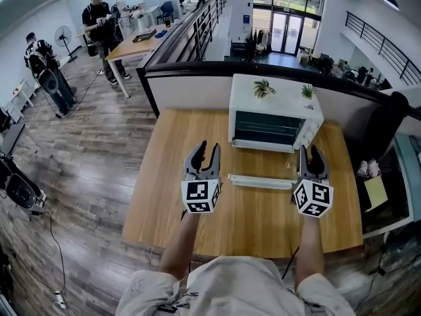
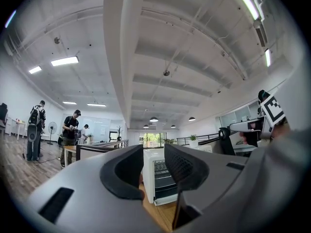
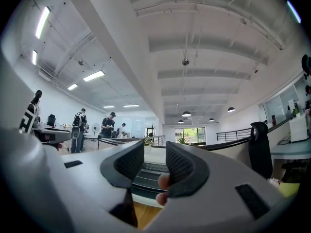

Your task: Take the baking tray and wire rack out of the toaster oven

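Observation:
A white toaster oven point(image 1: 276, 104) stands at the back of the wooden table point(image 1: 171, 196), its door point(image 1: 260, 182) folded down flat toward me. Inside the dark cavity I see the bars of the wire rack point(image 1: 266, 128); the baking tray I cannot make out. My left gripper point(image 1: 208, 147) hovers in front of the oven's left side, open, with nothing between its jaws. My right gripper point(image 1: 310, 151) hovers by the door's right end, open and empty too. The left gripper view shows the oven point(image 2: 156, 178) through the gap of the left gripper point(image 2: 153, 166). The oven front point(image 3: 146, 174) also shows past the right gripper point(image 3: 154, 161).
Two small potted plants point(image 1: 264, 87) point(image 1: 308, 91) sit on the oven's top. A black-edged partition point(image 1: 197, 71) runs behind the table. A black office chair point(image 1: 385, 124) stands at the right. Several people point(image 1: 99, 18) are far off at the back left.

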Motion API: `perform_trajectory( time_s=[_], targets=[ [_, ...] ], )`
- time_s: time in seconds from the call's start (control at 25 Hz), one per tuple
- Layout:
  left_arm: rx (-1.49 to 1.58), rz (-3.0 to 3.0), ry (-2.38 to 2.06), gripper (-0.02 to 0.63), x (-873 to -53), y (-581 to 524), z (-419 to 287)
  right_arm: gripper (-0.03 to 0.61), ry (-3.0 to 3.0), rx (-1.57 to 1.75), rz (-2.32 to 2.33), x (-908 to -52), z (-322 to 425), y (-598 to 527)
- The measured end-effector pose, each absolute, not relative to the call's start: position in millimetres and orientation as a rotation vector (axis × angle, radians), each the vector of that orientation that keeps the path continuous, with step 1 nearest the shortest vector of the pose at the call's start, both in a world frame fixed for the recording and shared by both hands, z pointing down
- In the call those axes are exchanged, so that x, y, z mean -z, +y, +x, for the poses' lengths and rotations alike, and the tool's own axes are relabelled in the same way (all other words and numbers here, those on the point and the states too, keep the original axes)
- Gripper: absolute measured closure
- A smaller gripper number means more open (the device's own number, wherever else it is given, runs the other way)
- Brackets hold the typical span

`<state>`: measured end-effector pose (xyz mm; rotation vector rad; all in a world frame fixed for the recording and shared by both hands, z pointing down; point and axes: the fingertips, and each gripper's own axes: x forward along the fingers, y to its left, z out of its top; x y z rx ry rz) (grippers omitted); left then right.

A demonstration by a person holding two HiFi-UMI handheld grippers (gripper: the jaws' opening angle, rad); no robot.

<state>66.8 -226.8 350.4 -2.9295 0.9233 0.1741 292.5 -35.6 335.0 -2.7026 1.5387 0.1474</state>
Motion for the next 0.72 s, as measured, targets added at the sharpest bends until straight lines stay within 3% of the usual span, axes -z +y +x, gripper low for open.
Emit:
perform_trajectory(
  time_s=[0.72],
  targets=[
    [-0.135,-2.944,0.905,0.471,-363,-249,113,0.425,1.516,-0.091,-2.724,-357,333,-54]
  ],
)
